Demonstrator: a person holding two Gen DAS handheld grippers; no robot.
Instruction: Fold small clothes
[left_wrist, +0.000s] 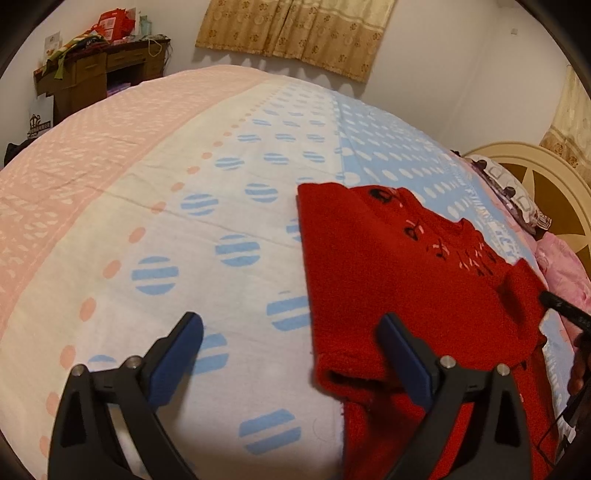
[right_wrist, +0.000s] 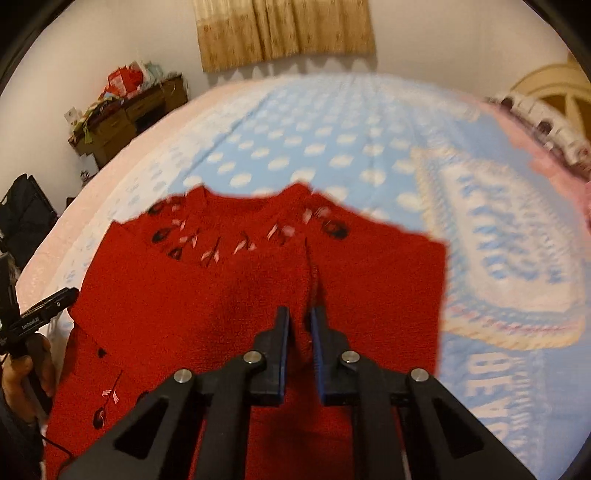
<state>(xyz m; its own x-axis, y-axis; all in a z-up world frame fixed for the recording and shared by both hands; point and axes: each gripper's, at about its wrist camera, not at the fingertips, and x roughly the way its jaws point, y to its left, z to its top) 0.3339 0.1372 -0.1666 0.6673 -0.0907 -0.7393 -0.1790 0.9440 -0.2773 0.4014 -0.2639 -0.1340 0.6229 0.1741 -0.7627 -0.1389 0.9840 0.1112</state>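
While flat, red sweater (right_wrist: 229, 295) collar-away.

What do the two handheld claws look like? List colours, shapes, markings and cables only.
Both match. The left claw and right claw have black angular arms with triangular cut-outs, silver round pivot pins, and flat dark blue pads inside the fingers. From the right wrist view, the left tool's black body bears small white lettering, too small to read, and a thin black cable trails below it.

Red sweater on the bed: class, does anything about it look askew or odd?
Nothing is damaged or spilled. The red sweater lies only partly folded on the bedspread, with a ridge of cloth pinched up by the right tool. The left tool is open, holding nothing.
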